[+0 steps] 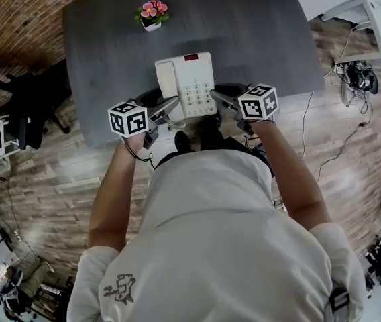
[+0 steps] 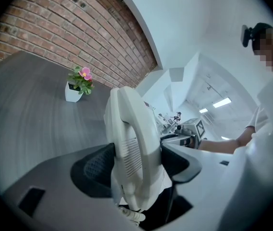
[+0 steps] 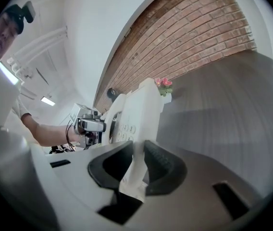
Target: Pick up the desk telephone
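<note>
- Left gripper (image 1: 168, 108) (image 2: 137, 163): the claw's two dark, ribbed, scoop-shaped pads stand wide and are clamped on the left side of the desk telephone (image 1: 186, 84) (image 2: 130, 138), across the thick handset.
- Right gripper (image 1: 221, 100) (image 3: 135, 165): the jaws are nearly together, pinching the thin right-hand edge of the telephone's (image 3: 135, 110) shell between matching black textured pads.
- Desk telephone: off-white smooth plastic with a rounded rectangular body, held between the two grippers over the near edge of the desk (image 1: 257, 32). The handset lies in its cradle on the left and shows a patch of fine slots in the left gripper view.
- Keypad (image 1: 196, 94): a grid of small pale rounded buttons, with a narrow dark red window (image 1: 190, 58) above it.
- Coiled cord (image 2: 130, 215): pale spiral, hanging under the handset end.
- Desk: flat matt grey top with a faint streaked grain.
- Flower pot (image 1: 152, 15) (image 2: 78, 84) (image 3: 164, 86): small white pot with pink blooms and green leaves, standing well apart from the telephone, toward the far side.
- Brick wall (image 2: 55, 28): rough reddish courses with pale joints.
</note>
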The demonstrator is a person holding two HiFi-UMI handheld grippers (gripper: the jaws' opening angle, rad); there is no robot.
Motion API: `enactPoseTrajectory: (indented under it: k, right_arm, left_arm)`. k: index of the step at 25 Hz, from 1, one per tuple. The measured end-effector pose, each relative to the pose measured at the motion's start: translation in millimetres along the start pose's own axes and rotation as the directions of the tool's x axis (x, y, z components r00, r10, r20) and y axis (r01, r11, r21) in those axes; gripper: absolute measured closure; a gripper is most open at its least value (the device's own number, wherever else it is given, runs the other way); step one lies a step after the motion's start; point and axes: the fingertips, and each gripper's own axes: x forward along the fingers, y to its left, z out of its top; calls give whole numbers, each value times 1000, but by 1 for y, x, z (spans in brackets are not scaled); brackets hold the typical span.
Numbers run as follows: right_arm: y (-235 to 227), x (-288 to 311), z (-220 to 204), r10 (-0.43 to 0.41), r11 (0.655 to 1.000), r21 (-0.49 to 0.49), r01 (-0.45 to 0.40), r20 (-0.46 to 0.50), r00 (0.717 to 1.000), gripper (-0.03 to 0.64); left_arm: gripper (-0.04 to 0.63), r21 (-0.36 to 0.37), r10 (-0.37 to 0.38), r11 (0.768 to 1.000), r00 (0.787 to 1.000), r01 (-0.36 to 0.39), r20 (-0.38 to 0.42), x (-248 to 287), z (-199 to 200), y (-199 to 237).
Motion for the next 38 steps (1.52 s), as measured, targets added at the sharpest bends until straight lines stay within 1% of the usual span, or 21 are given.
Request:
enactPoseTrajectory:
  k: [4, 8, 13, 15, 23, 28, 32, 38]
  right_arm:
    - [39, 1, -16, -24, 1000, -9, 24, 33, 999, 535]
    - [56, -2, -20, -44, 999, -10, 44, 57, 997, 535]
    - [82, -3, -39, -71, 997, 5, 71, 81, 994, 537]
    - [87, -5, -44, -77, 997, 15, 76, 85, 993, 537]
    - [96, -15, -40, -90, 996, 15, 89, 95, 991, 540]
    - [94, -35, -41, -71, 997, 4, 71, 102, 992, 540]
    - [98, -33, -36, -60, 998, -1, 60, 90, 994, 540]
    - [75, -99, -72, -22, 999, -24, 24, 90, 996, 541]
  left_arm:
    - [275, 41, -19, 999, 1000, 19, -3, -35, -13, -13]
    - [275, 57, -37, 998, 999, 37, -6, -48, -17, -20]
    - [275, 68, -62, 996, 998, 64, -23, -68, -36, -29]
    - [275, 73, -70, 995, 997, 72, -27, -72, -37, -32]
    - [276, 81, -84, 993, 996, 86, -27, -76, -33, -43]
    - [276, 77, -68, 995, 998, 69, -12, -68, -36, -62]
    - [276, 61, -53, 997, 999, 53, 0, -74, -33, -63]
    - [276, 61, -17, 998, 1000, 15, 24, -28, -70, -118]
